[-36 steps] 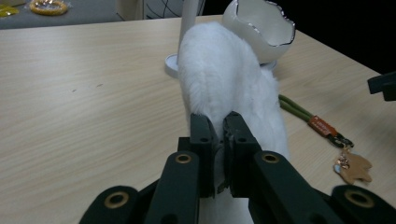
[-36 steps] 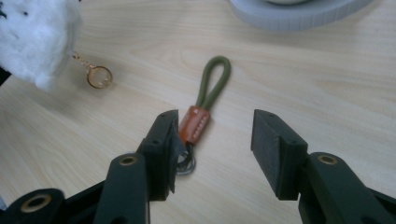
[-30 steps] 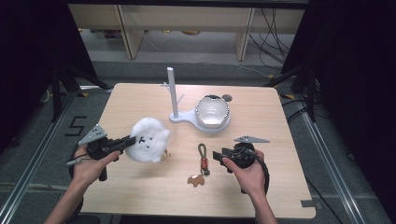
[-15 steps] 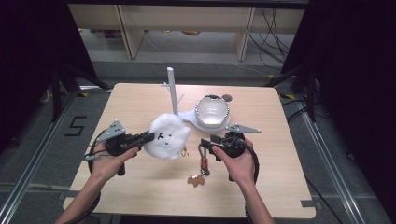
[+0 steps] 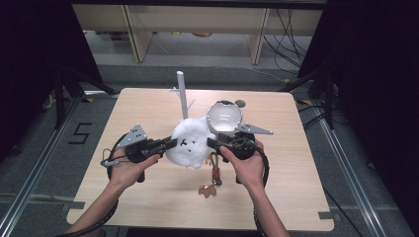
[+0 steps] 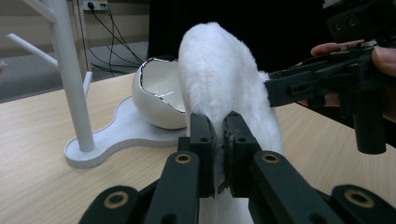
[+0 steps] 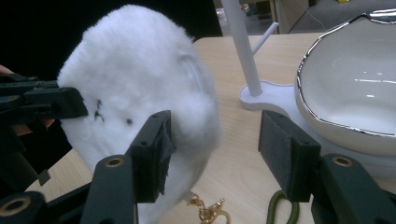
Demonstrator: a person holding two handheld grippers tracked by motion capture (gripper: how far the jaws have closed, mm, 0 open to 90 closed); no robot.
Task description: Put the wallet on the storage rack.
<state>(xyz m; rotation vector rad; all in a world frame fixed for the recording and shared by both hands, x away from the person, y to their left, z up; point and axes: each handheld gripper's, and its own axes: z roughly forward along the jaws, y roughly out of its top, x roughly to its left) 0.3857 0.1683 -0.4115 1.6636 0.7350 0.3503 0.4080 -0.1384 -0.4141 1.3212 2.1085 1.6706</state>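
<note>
The left gripper [image 6: 215, 154] is clamped on one white plush [image 5: 190, 140], held just off the table [image 5: 123, 197]. The right gripper [image 7: 212, 151] has just been opening; its jaws stand wide beside the plush. Past them sit one bowl [image 5: 225, 117] and one stand [image 5: 182, 94]; the plush's keychain [image 5: 215, 170] is half hidden.

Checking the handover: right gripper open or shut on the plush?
Open. The right gripper has just been opening; its pads stand apart beside the white plush, not pressing it.
</note>
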